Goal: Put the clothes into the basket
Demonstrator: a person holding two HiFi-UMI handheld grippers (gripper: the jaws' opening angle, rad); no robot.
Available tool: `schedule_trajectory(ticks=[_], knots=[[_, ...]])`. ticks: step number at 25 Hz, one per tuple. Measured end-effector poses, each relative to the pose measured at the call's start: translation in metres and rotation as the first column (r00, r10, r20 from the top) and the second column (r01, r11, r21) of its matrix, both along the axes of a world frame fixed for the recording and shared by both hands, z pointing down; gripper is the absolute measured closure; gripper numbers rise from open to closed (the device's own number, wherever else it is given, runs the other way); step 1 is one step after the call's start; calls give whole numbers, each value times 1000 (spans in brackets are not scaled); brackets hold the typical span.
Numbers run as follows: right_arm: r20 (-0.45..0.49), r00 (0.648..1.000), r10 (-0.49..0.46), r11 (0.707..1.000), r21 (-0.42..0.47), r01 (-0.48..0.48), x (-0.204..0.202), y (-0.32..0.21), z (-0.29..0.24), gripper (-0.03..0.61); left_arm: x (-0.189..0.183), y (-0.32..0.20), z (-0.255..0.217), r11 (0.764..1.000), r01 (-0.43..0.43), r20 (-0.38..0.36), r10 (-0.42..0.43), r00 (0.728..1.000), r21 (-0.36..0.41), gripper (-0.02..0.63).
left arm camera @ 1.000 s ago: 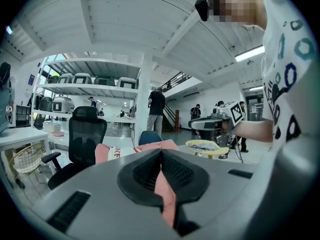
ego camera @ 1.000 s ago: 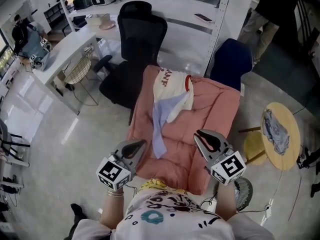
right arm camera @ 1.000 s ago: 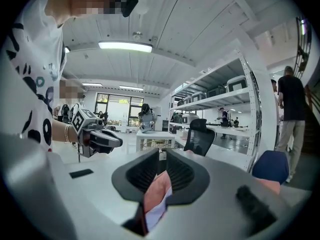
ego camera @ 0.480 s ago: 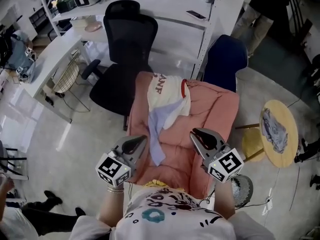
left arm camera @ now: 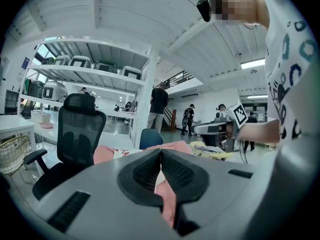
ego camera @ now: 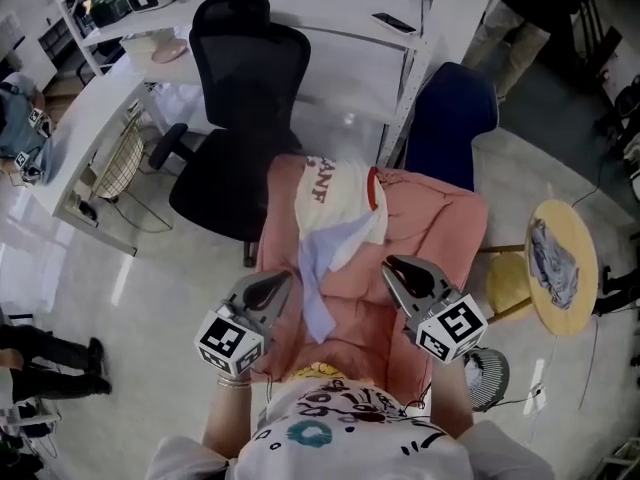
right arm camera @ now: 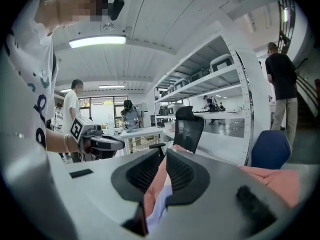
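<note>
Clothes (ego camera: 335, 203) on pink quilt (ego camera: 445, 233); left gripper (ego camera: 275, 284), right gripper (ego camera: 400, 269) jaws closed, empty.

White T-shirt (ego camera: 340, 423) with black-and-teal doodles, bangle (ego camera: 232, 380), grey left tool (ego camera: 284, 278) and right tool (ego camera: 391, 264), checkered marker cubes (ego camera: 228, 346)

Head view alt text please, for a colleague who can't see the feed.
The left gripper and right gripper, both shut, hover over the near end of a pink quilt where a cream shirt and a lilac garment lie overlapping. A black office chair and a blue chair stand beyond it.
</note>
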State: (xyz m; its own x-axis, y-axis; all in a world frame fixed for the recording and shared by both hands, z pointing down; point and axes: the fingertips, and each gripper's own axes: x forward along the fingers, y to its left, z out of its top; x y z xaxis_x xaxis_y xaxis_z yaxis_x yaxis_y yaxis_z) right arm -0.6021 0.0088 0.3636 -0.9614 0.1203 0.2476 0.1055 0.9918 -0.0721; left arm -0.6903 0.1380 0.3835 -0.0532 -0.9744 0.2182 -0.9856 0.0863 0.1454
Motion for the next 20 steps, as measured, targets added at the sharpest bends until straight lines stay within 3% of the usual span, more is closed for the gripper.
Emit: schedule_trajectory(ticks=[9, 10, 12, 20], knots=[[-59, 990, 126, 989, -72, -130, -52, -46, 38, 545, -51, -38, 44, 999, -40, -41, 38, 998, -26, 598], [-79, 987, 138, 987, -67, -144, -59, -51, 45, 529, -56, -43, 48, 999, -48, -48, 46, 998, -26, 598], [-137, 979, 147, 986, -53, -156, -69, -59, 61, 434, -64, -54, 55, 998, -66, -58, 65, 996, -23, 598], [-250, 949, 194, 974, -63, -216, -101, -91, 129, 419, -93, -88, 97, 991, -97, -23, 96, 995, -87, 598]])
